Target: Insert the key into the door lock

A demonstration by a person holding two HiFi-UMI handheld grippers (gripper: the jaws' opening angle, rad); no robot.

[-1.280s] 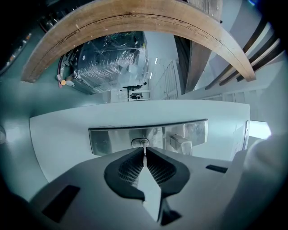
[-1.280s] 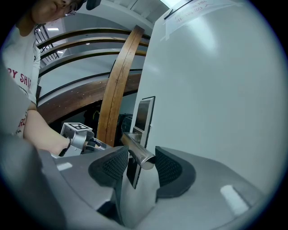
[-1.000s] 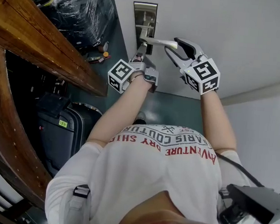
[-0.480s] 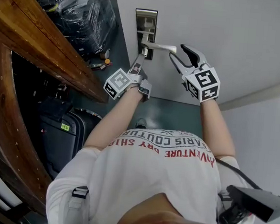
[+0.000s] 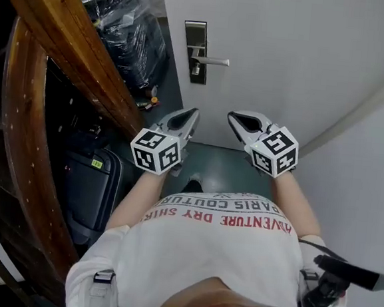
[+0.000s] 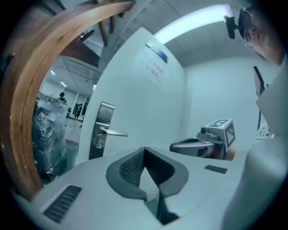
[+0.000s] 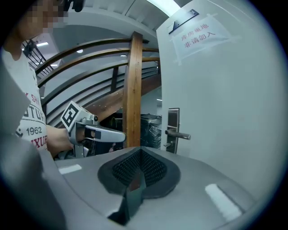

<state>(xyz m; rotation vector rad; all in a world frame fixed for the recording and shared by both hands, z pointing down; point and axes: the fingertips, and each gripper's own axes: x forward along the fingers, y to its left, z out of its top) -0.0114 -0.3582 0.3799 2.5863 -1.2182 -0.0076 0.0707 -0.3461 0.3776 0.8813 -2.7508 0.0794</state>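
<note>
The job looks almost done. A small silver bit, likely the key [image 5: 195, 69], sticks out of the door lock [image 5: 196, 46], just under the handle [image 5: 213, 61]. I cannot tell how deep it sits. Nothing else looks left to do, except maybe a turn.

Both claws are well away from the door [image 5: 287, 57], with the lock up at 12 o'clock from them. The left claw [image 5: 193, 112] is pressed together and holds nothing. The right claw [image 5: 234, 118], at its 3 o'clock, has just snapped closed, and nothing is between its jaws. Neither claw touches the key, the handle or the door.
</note>
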